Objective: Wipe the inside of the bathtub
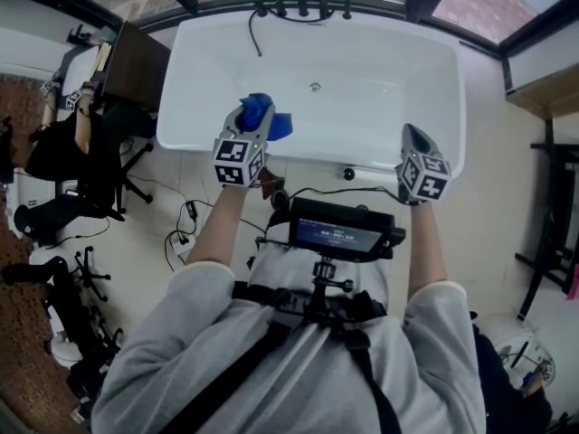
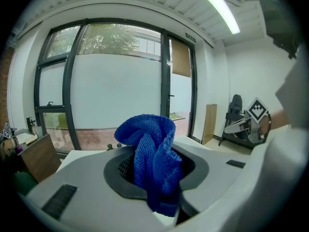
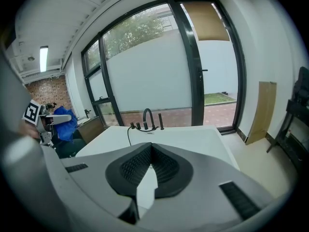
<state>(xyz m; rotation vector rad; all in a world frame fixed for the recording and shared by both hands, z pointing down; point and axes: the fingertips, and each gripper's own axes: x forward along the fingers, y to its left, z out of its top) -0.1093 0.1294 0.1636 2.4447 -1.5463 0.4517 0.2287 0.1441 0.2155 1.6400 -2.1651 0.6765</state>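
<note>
The white bathtub [image 1: 208, 125] lies ahead of me, with a black faucet [image 1: 303, 7] at its far rim and a drain [image 1: 315, 87] in its floor. My left gripper [image 1: 256, 116] is shut on a crumpled blue cloth [image 1: 271, 120] and hangs over the tub's near left rim. In the left gripper view the cloth [image 2: 152, 163] bulges up from between the jaws. My right gripper [image 1: 412, 136] is shut on nothing above the near right rim. The right gripper view looks along the tub [image 3: 193, 139] to the faucet [image 3: 148, 117].
A dark board [image 1: 136, 61] leans at the tub's left end. Office chairs [image 1: 63, 134] and floor cables [image 1: 181, 229] crowd the left side. A black rack [image 1: 550, 215] stands at the right. Glass windows [image 3: 159, 66] run behind the tub. A chest-mounted device [image 1: 339, 233] sits below the grippers.
</note>
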